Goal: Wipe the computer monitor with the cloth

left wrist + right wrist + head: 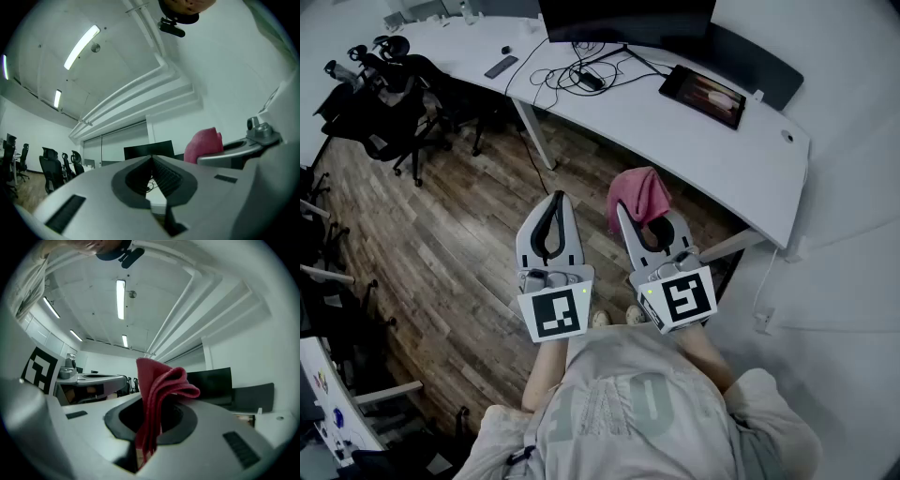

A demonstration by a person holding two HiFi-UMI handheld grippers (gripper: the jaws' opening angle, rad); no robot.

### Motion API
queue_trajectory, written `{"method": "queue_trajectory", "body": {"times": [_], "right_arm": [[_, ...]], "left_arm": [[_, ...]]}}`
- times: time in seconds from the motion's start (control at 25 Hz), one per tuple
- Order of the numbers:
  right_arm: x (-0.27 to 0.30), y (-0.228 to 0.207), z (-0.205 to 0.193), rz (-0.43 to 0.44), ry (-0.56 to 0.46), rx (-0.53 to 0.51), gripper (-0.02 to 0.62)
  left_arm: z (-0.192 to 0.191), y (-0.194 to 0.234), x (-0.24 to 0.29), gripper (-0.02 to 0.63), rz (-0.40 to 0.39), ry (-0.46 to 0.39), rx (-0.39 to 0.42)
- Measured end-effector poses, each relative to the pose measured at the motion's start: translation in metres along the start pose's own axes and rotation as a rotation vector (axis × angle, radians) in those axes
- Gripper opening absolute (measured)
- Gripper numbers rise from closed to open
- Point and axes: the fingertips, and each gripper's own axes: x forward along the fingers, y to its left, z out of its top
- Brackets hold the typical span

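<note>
Operator: Cloth position?

Inspector: Your right gripper (625,217) pinches the pink cloth (639,195) between its jaws, and the folds stand up above the tips. You hold it over the wood floor (459,244), on your side of the white desk (675,127) and not touching it.

Operator: And the left?

Inspector: Your left gripper (557,199) has its jaws pressed together with nothing between them. It sits just beside the right one, equally short of the desk.

Operator: Monitor?

Inspector: The monitor (623,19) stands dark at the desk's far edge, well apart from the cloth. Cables (581,73) lie on the desk in front of it. A tablet (702,96) lies on the desk to the monitor's right and a remote (501,67) to its left. Office chairs (389,103) stand off the desk's left end.
</note>
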Motion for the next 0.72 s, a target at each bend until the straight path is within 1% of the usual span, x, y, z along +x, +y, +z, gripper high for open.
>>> {"method": "queue_trajectory", "body": {"times": [0.32, 0.52, 0.72], "right_arm": [[-0.004, -0.003, -0.003, -0.015, 0.007, 0.004, 0.054], [-0.004, -0.002, -0.005, -0.024, 0.008, 0.001, 0.054], [0.003, 0.0, 0.001, -0.036, -0.015, 0.007, 0.054]], "left_arm": [[0.001, -0.004, -0.004, 0.015, -0.008, -0.002, -0.004], [-0.003, 0.004, -0.007, 0.015, -0.001, -0.006, -0.016], [-0.005, 0.017, -0.006, 0.015, -0.003, -0.006, -0.025]]}}
